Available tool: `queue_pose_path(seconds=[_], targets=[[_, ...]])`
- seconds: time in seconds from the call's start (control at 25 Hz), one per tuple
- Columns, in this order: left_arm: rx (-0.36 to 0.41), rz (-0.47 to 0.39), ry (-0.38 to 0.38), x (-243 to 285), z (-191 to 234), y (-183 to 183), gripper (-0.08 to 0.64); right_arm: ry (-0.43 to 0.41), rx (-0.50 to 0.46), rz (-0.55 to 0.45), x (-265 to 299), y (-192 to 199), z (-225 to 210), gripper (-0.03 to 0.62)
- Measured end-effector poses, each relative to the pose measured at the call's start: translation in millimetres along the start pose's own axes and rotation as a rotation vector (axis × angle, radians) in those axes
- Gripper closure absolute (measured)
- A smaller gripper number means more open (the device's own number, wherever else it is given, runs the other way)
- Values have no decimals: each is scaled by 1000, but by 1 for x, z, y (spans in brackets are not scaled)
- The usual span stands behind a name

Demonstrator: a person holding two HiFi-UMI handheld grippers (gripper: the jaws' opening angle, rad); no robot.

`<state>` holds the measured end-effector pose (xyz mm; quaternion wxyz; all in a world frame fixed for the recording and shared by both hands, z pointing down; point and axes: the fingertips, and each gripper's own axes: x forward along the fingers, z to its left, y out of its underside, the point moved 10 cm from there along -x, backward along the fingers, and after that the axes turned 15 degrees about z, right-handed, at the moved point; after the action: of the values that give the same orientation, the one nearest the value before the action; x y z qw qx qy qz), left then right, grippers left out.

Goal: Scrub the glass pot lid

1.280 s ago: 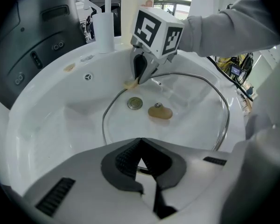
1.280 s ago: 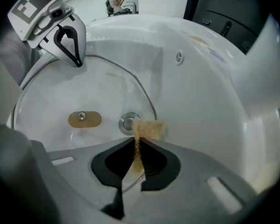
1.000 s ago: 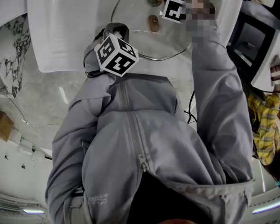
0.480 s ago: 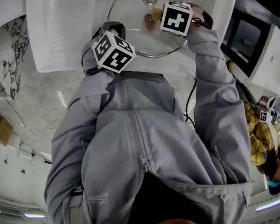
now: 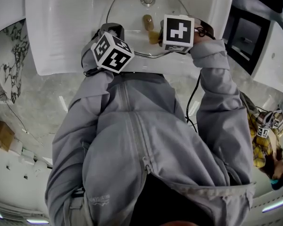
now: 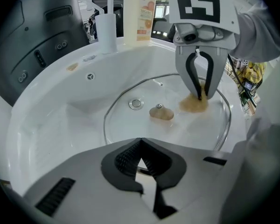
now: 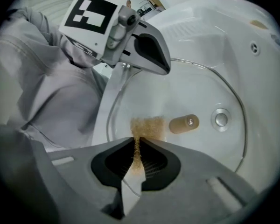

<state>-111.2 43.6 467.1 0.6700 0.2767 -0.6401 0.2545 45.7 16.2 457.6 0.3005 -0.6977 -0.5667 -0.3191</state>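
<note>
Tan sponge [image 7: 147, 127] in right fingers [image 7: 117, 161]; left fingers [image 6: 125, 158] clamp lid [image 6: 130, 122].

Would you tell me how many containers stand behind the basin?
2: a white container and, right beside it, a bottle with an orange label; others may be hidden.

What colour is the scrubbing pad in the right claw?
Golden tan scrubbing pad, clearest in the right gripper view, pinched in the right claw.
</note>
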Motion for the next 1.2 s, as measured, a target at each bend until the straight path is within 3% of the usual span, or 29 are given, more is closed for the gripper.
queue_pose_path(seconds=[0.2, 0.36, 0.44, 0.68, 0.76, 0.88, 1.0, 1.2], targets=[[5, 5, 1, 0, -1, -3, 554, -137, -57, -51, -4, 0, 15, 563], [6, 7, 3, 0, 1, -1, 554, -175, -57, -102, -8, 2, 11, 563], [6, 11, 6, -1, 1, 0, 554, -104, -30, -117, -13, 5, 1, 563], [8, 11, 4, 1, 0, 0, 554, 318, 176, -30, -27, 35, -58, 563], [9, 14, 1, 1, -1, 0, 554, 435, 183, -35, -31, 36, -76, 563], [9, 16, -3, 1, -1, 0, 554, 578, 121, 13, -32, 33, -94, 563], [8, 17, -5, 1, -1, 0, 554, 654, 58, 67, -25, 27, -105, 563], [1, 21, -10, 1, -1, 0, 554, 667, -12, 156, -5, 21, -116, 563]])
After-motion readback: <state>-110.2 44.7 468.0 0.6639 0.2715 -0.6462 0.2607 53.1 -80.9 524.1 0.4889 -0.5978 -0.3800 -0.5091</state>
